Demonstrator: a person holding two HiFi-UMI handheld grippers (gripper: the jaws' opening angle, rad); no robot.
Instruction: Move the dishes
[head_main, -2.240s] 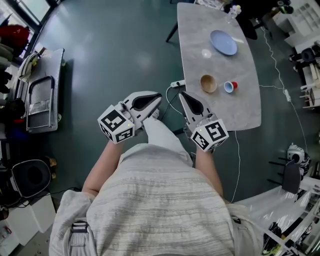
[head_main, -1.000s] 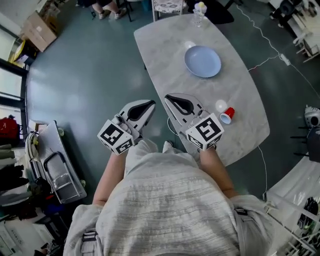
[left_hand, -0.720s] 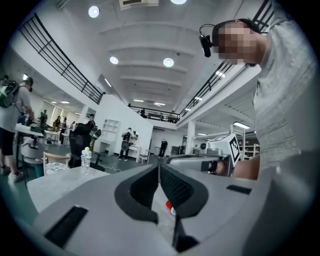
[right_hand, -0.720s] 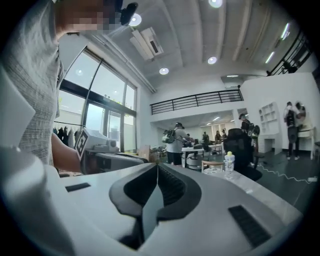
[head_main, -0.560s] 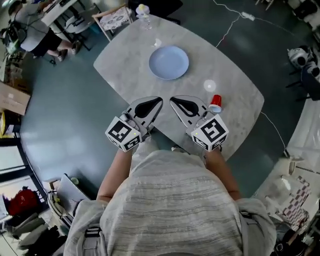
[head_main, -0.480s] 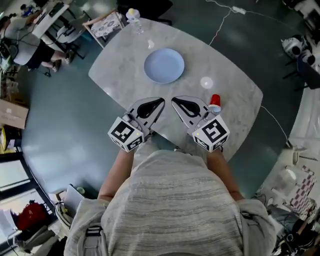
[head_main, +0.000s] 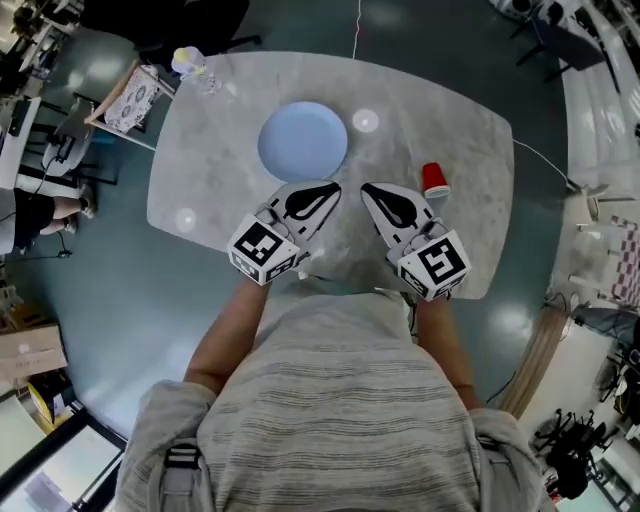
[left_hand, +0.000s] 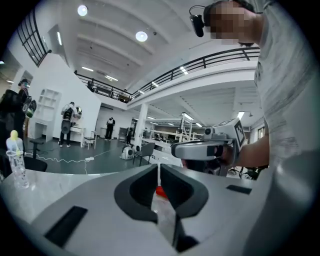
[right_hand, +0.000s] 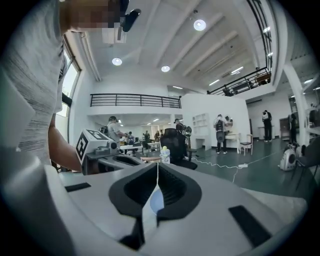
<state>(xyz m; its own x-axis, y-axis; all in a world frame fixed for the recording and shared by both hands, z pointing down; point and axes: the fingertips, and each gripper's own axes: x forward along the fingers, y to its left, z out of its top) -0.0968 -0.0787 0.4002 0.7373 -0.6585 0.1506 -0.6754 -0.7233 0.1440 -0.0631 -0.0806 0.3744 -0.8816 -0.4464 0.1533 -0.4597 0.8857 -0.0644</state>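
A light blue plate (head_main: 303, 142) lies on the marble table (head_main: 460, 130), just beyond my left gripper (head_main: 333, 187). A red cup (head_main: 434, 180) stands to the right of my right gripper (head_main: 366, 189). Both grippers hover over the table's near part, side by side, jaws shut with nothing between them. In the left gripper view the shut left gripper (left_hand: 159, 167) points toward the red cup (left_hand: 160, 190), and the right gripper (left_hand: 210, 150) shows beyond. In the right gripper view the shut right gripper (right_hand: 157, 167) points over the plate (right_hand: 156, 200).
A clear bottle with a yellow top (head_main: 190, 65) stands at the table's far left corner, next to a chair (head_main: 130, 95). A cable (head_main: 356, 25) runs across the floor beyond the table. Dark floor surrounds the table; desks and people stand farther off.
The person has walked round to the table's long side. Both grippers, shut throughout, have come from beside the table to over its near part, between plate and cup.
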